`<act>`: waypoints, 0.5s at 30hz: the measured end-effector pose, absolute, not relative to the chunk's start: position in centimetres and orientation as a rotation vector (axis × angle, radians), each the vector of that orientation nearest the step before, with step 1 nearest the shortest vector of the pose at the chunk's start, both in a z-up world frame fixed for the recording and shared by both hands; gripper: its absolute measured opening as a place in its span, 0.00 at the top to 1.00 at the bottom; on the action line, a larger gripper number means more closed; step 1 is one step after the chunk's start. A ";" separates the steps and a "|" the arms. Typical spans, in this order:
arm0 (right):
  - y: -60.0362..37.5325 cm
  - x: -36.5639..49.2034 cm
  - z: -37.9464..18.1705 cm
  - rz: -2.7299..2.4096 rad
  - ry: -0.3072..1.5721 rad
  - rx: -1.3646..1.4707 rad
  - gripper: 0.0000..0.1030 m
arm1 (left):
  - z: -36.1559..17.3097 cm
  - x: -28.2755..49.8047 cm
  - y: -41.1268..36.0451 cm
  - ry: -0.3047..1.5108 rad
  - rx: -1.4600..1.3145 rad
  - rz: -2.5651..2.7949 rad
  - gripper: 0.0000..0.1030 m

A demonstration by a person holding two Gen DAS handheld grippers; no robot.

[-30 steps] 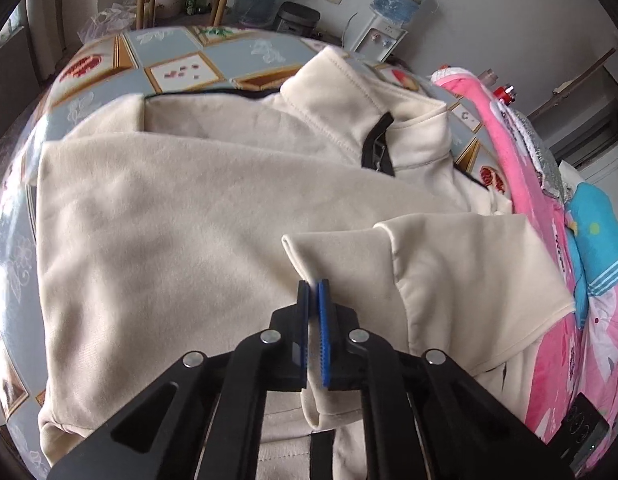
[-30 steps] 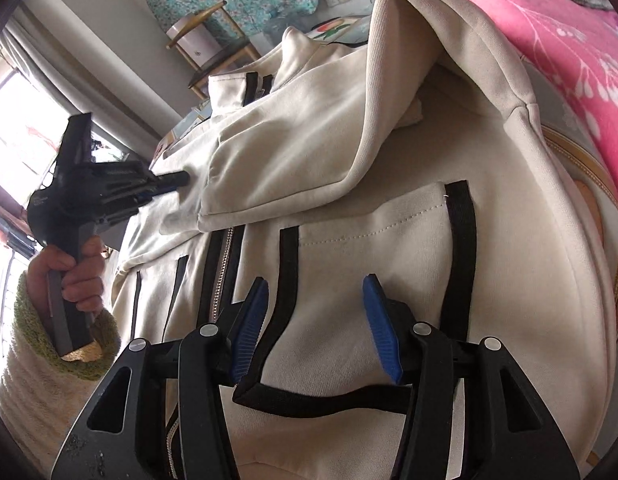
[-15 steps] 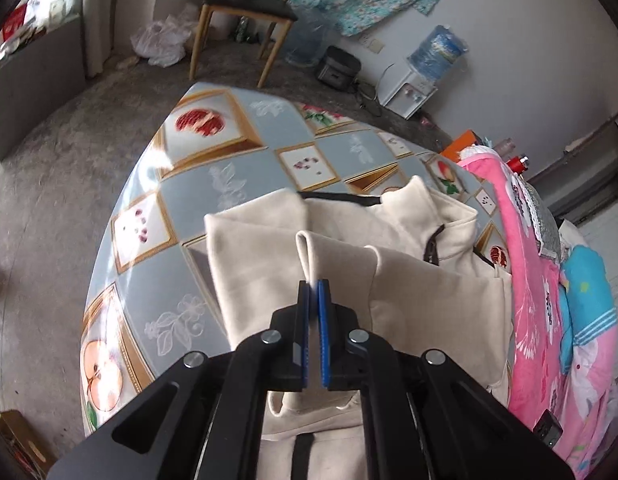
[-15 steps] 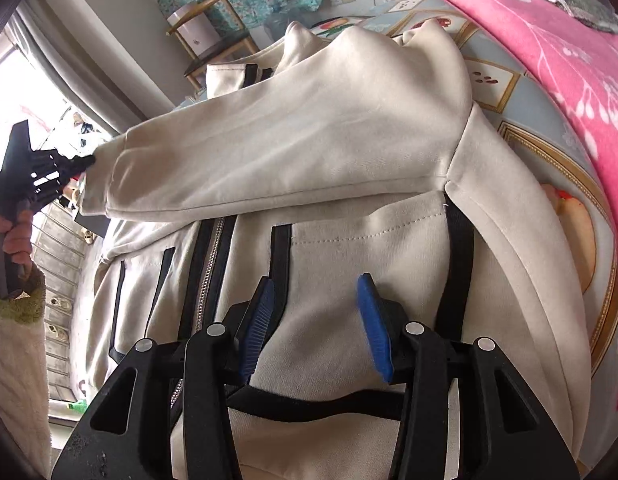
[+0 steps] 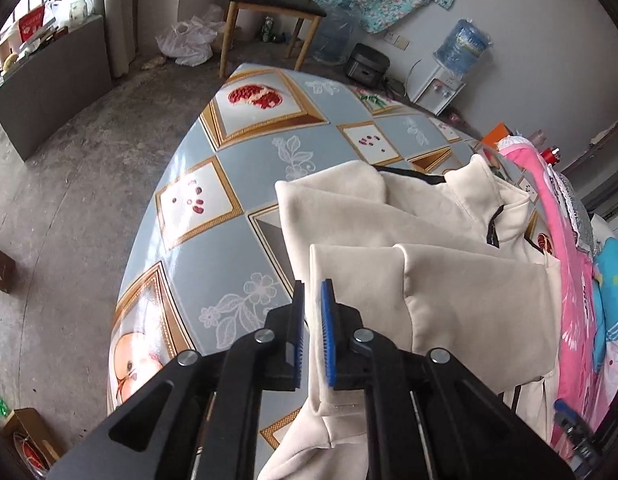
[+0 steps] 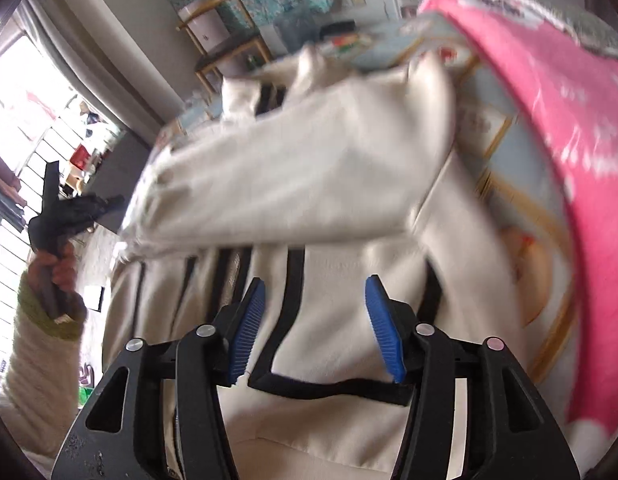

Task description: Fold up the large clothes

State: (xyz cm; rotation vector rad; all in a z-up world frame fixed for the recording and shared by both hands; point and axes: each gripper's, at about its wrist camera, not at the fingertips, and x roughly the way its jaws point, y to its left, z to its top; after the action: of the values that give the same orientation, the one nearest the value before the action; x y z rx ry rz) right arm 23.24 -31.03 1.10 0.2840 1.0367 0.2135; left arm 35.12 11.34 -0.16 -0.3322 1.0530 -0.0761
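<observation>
I am looking down the left gripper (image 5: 312,334) at the cream jacket (image 5: 449,288), which is lying across the tiled-pattern bench (image 5: 213,184). Its collar is pointing toward the far end and its hem is nearest me. The jaws are just starting to part. The cuff of the sleeve (image 5: 349,276) is sitting in the narrow gap, and I cannot tell whether the pads are still pressing on it.

From the cuff the sleeve is running rightward, crosswise over the jacket's chest. That is the relation I am steering by: the sleeve's long axis is lying across the body, while the body's own long axis is running away from me.

In the blurred right wrist view, the right gripper (image 6: 315,328) is hanging over the hem end with its jaws opening to about half width. Nothing is pinched between them; the black-trimmed pocket (image 6: 341,320) is showing below.

I am judging the right gripper to be nearer the hem. The left gripper is nearer the cuff and the jacket's left edge.
</observation>
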 end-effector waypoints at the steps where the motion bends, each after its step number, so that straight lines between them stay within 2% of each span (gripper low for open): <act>1: -31.6 23.8 2.2 0.200 1.014 0.260 0.43 | 0.2 34.8 11.1 1.033 -0.315 -0.091 0.92; 5: -34.4 29.1 4.1 0.103 0.969 0.165 0.37 | 0.4 34.3 8.7 1.019 -0.222 -0.165 0.92; 9: -37.3 36.7 0.8 -0.020 1.039 0.152 0.37 | -1.3 34.1 6.6 1.056 -0.156 -0.175 0.92; 10: -37.8 37.9 -0.3 -0.024 1.059 0.169 0.42 | -1.7 34.1 6.2 1.064 -0.147 -0.179 0.92; 12: -38.6 39.8 -2.0 -0.031 1.097 0.175 0.59 | -2.3 33.9 5.8 1.069 -0.134 -0.176 0.92; 13: -38.6 40.3 -2.6 -0.025 1.104 0.172 0.80 | -2.5 33.7 5.7 1.065 -0.131 -0.174 0.92; 14: -38.6 40.5 -2.8 -0.018 1.102 0.174 0.93 | -2.6 33.6 5.8 1.061 -0.133 -0.172 0.92; 15: -38.7 40.4 -2.8 0.000 1.083 0.197 0.93 | -2.7 33.6 5.9 1.056 -0.141 -0.171 0.92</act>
State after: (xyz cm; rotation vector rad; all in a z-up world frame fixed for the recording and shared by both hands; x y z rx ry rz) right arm 40.41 -38.69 -2.77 0.1972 1.0829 -0.0004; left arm 33.58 5.87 -2.68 -0.1413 1.0558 -0.1713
